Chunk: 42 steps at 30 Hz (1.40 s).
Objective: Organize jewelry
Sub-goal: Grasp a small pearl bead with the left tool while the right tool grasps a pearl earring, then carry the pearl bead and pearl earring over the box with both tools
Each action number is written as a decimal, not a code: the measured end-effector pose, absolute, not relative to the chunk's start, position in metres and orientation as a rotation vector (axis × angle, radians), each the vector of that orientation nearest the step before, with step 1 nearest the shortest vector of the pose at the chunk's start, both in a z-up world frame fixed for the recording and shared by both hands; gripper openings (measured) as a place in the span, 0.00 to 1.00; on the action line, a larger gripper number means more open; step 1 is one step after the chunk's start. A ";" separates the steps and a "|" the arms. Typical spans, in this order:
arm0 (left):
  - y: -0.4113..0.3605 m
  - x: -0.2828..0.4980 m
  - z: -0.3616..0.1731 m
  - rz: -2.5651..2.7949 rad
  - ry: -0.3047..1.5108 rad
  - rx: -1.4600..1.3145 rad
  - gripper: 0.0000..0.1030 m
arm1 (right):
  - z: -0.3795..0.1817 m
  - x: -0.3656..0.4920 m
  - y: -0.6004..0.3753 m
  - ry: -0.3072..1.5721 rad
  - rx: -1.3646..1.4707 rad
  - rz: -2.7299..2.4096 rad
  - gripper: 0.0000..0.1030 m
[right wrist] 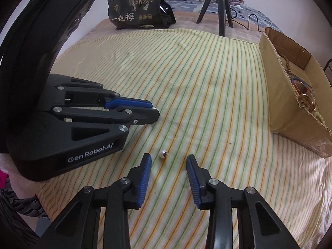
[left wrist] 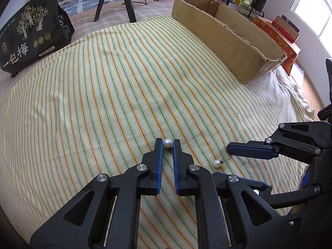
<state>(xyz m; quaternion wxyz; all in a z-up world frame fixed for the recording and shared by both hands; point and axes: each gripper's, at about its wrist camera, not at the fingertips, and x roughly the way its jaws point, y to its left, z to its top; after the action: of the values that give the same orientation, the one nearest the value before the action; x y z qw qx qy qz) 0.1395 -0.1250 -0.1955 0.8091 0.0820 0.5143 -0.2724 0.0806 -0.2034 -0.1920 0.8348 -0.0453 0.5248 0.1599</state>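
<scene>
Two pearl stud earrings lie on the striped cloth (left wrist: 103, 95). One pearl earring (left wrist: 167, 143) sits between the tips of my left gripper (left wrist: 167, 145), whose jaws stand close on either side of it; contact is unclear. The second pearl earring (left wrist: 217, 163) lies between the two grippers and, in the right wrist view (right wrist: 162, 154), just ahead of my open right gripper (right wrist: 168, 159), nearer its left finger. The cardboard box (left wrist: 228, 35) holds beads and bracelets (right wrist: 305, 97).
A dark printed bag (left wrist: 31, 33) and a black tripod (left wrist: 122, 0) stand at the far side of the bed. A red-orange box (left wrist: 278, 39) sits behind the cardboard box. The cloth's right edge drops to a wooden floor (left wrist: 311, 87).
</scene>
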 end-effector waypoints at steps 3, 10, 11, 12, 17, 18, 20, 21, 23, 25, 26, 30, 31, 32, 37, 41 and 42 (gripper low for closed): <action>-0.123 0.141 -0.195 -0.579 1.100 0.171 0.07 | -0.194 0.083 -0.202 1.112 -0.096 0.343 0.27; -0.121 0.140 -0.195 -0.575 1.099 0.170 0.07 | -0.195 0.085 -0.196 1.115 -0.123 0.338 0.10; -0.120 0.140 -0.195 -0.574 1.099 0.168 0.07 | -0.195 0.085 -0.195 1.114 -0.122 0.337 0.08; -0.120 0.140 -0.195 -0.573 1.098 0.167 0.07 | -0.195 0.085 -0.195 1.114 -0.120 0.336 0.06; -0.116 0.139 -0.192 -0.560 1.092 0.161 0.07 | -0.192 0.085 -0.195 1.109 -0.107 0.334 0.06; -0.115 0.139 -0.191 -0.555 1.090 0.157 0.07 | -0.191 0.084 -0.196 1.106 -0.106 0.333 0.06; -0.112 0.140 -0.190 -0.549 1.088 0.147 0.07 | -0.189 0.083 -0.196 1.100 -0.105 0.330 0.06; -0.111 0.140 -0.188 -0.544 1.084 0.140 0.07 | -0.187 0.082 -0.197 1.096 -0.103 0.326 0.06; -0.110 0.139 -0.184 -0.534 1.072 0.140 0.07 | -0.184 0.083 -0.199 1.088 -0.098 0.320 0.06; -0.110 0.139 -0.179 -0.533 1.059 0.133 0.07 | -0.179 0.084 -0.202 1.078 -0.089 0.315 0.06; -0.110 0.139 -0.176 -0.533 1.051 0.132 0.07 | -0.176 0.084 -0.203 1.071 -0.083 0.312 0.06; -0.114 0.137 -0.161 -0.536 1.003 0.136 0.07 | -0.162 0.087 -0.210 1.038 -0.067 0.299 0.06; -0.115 0.137 -0.157 -0.536 0.992 0.133 0.07 | -0.159 0.087 -0.211 1.030 -0.064 0.295 0.06; -0.116 0.138 -0.153 -0.536 0.982 0.127 0.07 | -0.155 0.088 -0.213 1.021 -0.060 0.290 0.06; -0.121 0.141 -0.133 -0.529 0.927 0.111 0.07 | -0.137 0.091 -0.226 0.980 -0.037 0.262 0.06; -0.126 0.145 -0.118 -0.529 0.889 0.089 0.07 | -0.122 0.094 -0.241 0.939 -0.012 0.234 0.06; -0.128 0.146 -0.114 -0.531 0.881 0.086 0.07 | -0.118 0.095 -0.246 0.929 -0.004 0.227 0.06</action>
<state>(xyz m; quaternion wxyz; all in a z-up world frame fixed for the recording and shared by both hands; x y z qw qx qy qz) 0.1456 -0.1279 -0.1141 0.8697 0.0410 0.4212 -0.2540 0.0950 -0.2457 -0.1178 0.8879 -0.0019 0.4469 0.1094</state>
